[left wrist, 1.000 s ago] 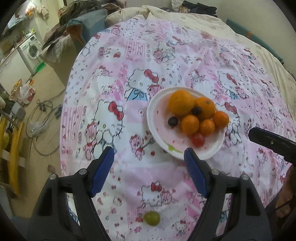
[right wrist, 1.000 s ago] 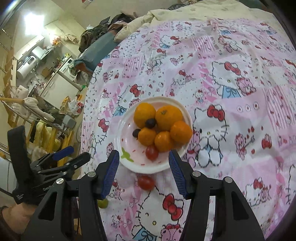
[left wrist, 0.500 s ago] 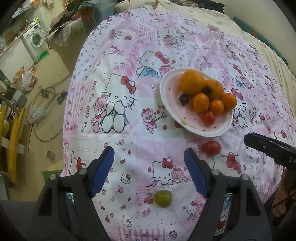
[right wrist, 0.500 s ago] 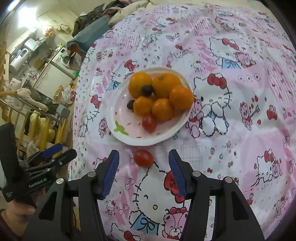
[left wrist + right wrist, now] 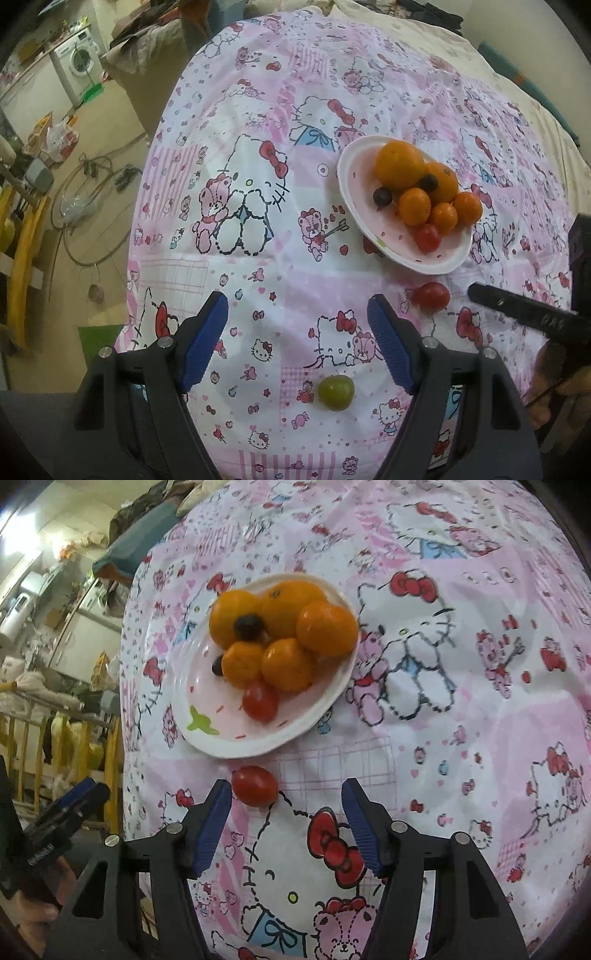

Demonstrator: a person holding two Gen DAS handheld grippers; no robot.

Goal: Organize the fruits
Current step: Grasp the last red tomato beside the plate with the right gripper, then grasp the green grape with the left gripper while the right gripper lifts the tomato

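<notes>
Both grippers dropped closer to the bedsheet. Right gripper (image 5: 286, 794) wide open, empty; loose red cherry tomato (image 5: 255, 785) sits just inside its left blue fingertip (image 5: 218, 805). Left gripper (image 5: 297, 314) wide open, empty; round green fruit (image 5: 336, 392) lies between its fingers, nearer camera.

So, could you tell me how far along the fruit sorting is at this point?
Mostly done: the plate already holds five oranges, two dark grapes and a red tomato. In hand: nothing is gripped; the right gripper is open, with a loose tomato on the cloth by its left finger. Left: that tomato and a green grape lying near the open left gripper.
</notes>
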